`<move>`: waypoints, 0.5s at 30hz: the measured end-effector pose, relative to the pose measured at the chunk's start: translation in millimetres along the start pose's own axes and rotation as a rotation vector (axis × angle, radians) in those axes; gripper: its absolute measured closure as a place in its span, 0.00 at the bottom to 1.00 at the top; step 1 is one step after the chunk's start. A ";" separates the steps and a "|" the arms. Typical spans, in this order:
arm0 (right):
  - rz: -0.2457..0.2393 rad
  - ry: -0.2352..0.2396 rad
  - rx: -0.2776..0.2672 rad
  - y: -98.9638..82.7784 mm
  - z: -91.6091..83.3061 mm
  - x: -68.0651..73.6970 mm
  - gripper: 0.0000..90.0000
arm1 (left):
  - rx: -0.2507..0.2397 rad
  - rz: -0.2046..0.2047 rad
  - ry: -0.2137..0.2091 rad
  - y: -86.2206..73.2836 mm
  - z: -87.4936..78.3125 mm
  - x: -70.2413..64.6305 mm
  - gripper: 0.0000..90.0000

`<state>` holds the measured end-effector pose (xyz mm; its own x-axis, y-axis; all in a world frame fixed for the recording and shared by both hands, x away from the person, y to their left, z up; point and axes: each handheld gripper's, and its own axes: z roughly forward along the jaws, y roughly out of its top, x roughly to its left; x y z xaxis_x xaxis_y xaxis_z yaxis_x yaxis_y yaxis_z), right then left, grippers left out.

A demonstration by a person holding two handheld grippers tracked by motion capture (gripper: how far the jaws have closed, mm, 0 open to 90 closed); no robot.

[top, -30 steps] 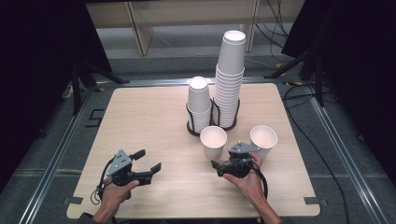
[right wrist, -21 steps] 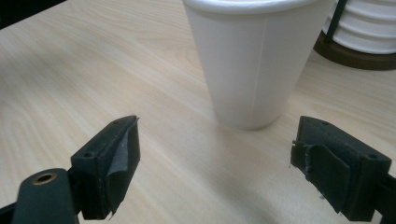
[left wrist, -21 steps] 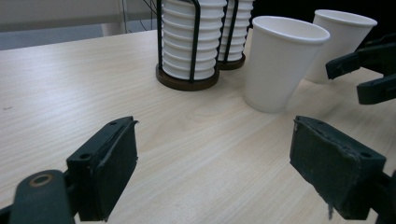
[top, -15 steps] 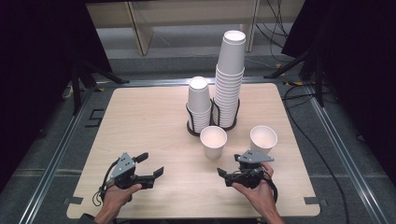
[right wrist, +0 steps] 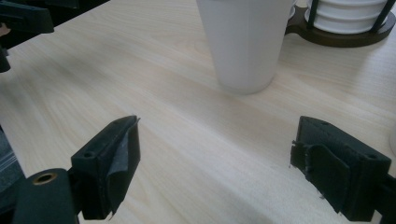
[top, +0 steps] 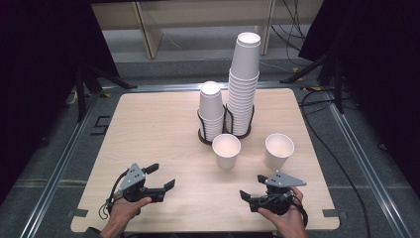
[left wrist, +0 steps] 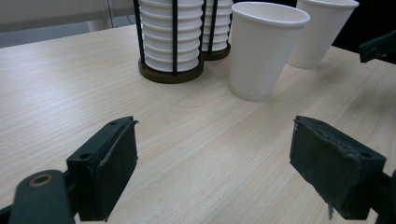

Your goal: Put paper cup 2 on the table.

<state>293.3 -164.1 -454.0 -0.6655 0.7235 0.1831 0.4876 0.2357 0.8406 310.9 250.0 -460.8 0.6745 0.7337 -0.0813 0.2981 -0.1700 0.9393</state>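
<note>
Two loose paper cups stand upright and empty on the counter [top: 148, 129]: the left cup [top: 226, 151] just near of the wire holders, the right cup [top: 279, 150] beside it, apart. Behind them, the short stack [top: 211, 111] and the tall stack [top: 242, 84] of nested cups sit in a black twin holder [top: 225, 130]. The left claw [top: 161, 177] and the right claw [top: 248, 194] hover near the counter's near edge, jaws spread wide, holding nothing. Bare wood lies open between the claws and on the left half.
</note>
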 end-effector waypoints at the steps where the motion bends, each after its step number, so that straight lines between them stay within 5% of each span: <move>1: 0.004 0.007 -0.005 -1.3 -2.2 0.1 0.17 | -0.001 0.002 -0.003 0.0 0.2 0.0 0.16; 9: 0.011 0.008 -0.018 -8.0 -8.1 -2.0 0.17 | 0.012 0.007 -0.008 0.1 0.2 -1.3 0.16; 15: 0.014 -0.004 0.026 -10.4 -11.0 -2.8 0.17 | 0.014 0.011 -0.008 0.1 0.4 -1.3 0.16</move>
